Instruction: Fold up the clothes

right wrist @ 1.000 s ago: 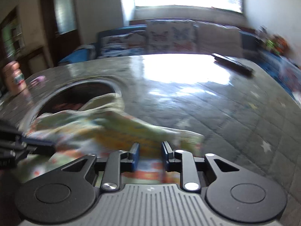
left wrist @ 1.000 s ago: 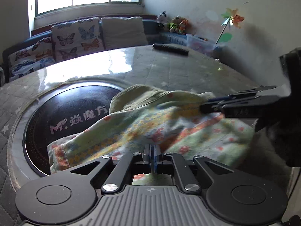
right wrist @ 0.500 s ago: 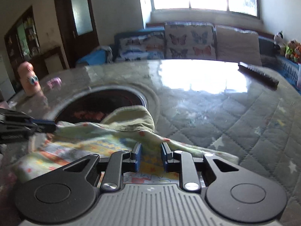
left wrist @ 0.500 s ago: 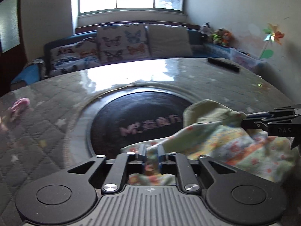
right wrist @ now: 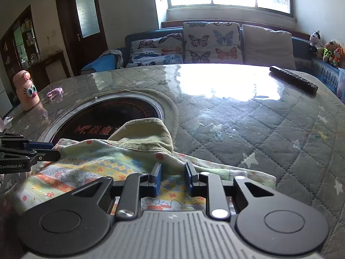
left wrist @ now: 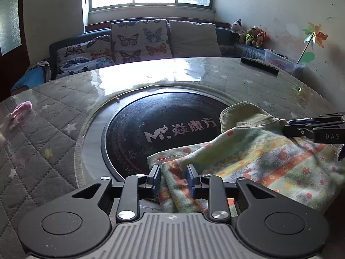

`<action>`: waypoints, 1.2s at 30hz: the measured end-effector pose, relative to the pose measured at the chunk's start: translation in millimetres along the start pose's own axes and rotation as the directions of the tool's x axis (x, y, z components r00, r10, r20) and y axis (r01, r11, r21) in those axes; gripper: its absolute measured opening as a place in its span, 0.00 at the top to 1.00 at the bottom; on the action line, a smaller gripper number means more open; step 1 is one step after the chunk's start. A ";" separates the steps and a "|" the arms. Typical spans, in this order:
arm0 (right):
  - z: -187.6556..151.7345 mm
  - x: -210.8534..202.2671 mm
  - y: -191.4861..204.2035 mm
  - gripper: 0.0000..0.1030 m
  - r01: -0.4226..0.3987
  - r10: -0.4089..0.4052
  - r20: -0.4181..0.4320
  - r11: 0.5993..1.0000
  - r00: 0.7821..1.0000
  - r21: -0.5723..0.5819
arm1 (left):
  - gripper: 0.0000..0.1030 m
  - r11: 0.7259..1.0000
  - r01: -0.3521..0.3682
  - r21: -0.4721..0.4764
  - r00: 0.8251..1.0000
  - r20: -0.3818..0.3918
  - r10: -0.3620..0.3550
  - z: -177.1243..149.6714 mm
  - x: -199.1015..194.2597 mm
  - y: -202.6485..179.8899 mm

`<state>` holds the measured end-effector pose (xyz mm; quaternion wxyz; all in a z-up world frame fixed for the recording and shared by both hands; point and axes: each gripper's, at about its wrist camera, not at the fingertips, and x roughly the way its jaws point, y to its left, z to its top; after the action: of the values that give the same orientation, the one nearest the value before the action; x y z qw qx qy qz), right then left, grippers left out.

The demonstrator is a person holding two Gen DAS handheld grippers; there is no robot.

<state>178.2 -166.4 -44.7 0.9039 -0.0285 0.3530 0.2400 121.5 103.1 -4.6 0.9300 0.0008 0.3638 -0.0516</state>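
The left claw (left wrist: 173, 180) is gaping open around a fold of the patterned garment (left wrist: 258, 157). The right claw (right wrist: 172, 178) is likewise standing open over the cloth, which is lying on the quilted bench (right wrist: 258, 129).

Black linkage fingers with blue pads (left wrist: 155, 180), silver pivot screws, round black discs, ribbed grey housing on left gripper (left wrist: 173, 180); same on right gripper (right wrist: 171, 181), lettered "DAS".

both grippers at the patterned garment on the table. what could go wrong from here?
1. Left gripper has its jaws apart around a loose edge of the garment; closing could catch a thin bite and slip.
2. Right gripper is open over bunched layers; it may grab several.
3. The garment overlaps the black cooktop; dragging may snag its rim.
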 end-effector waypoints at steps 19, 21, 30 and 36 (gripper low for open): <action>-1.5 -11.3 16.0 0.78 0.007 -0.005 0.046 0.998 0.999 -0.055 | 0.95 0.995 -0.086 0.040 0.995 0.059 0.083 3.1 11.0 -14.0; -0.8 -15.3 24.3 0.78 -0.017 0.022 0.053 0.997 0.998 -0.081 | 0.95 0.995 -0.084 0.046 0.995 0.065 0.081 6.2 8.9 -14.3; -21.1 -30.6 74.3 0.79 -0.071 0.085 0.043 0.961 0.995 -0.267 | 0.92 0.992 -0.116 0.059 0.985 0.132 0.107 11.7 -19.0 -25.1; -37.0 -34.9 96.1 0.77 -0.063 0.080 0.041 0.944 0.996 -0.323 | 0.92 0.996 0.055 0.076 0.991 0.115 -0.064 9.8 -24.0 -55.5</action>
<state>89.2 -104.2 -38.4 0.8869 -0.1563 0.2857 0.3275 105.3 49.7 20.9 0.9472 0.0206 0.3062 -0.0925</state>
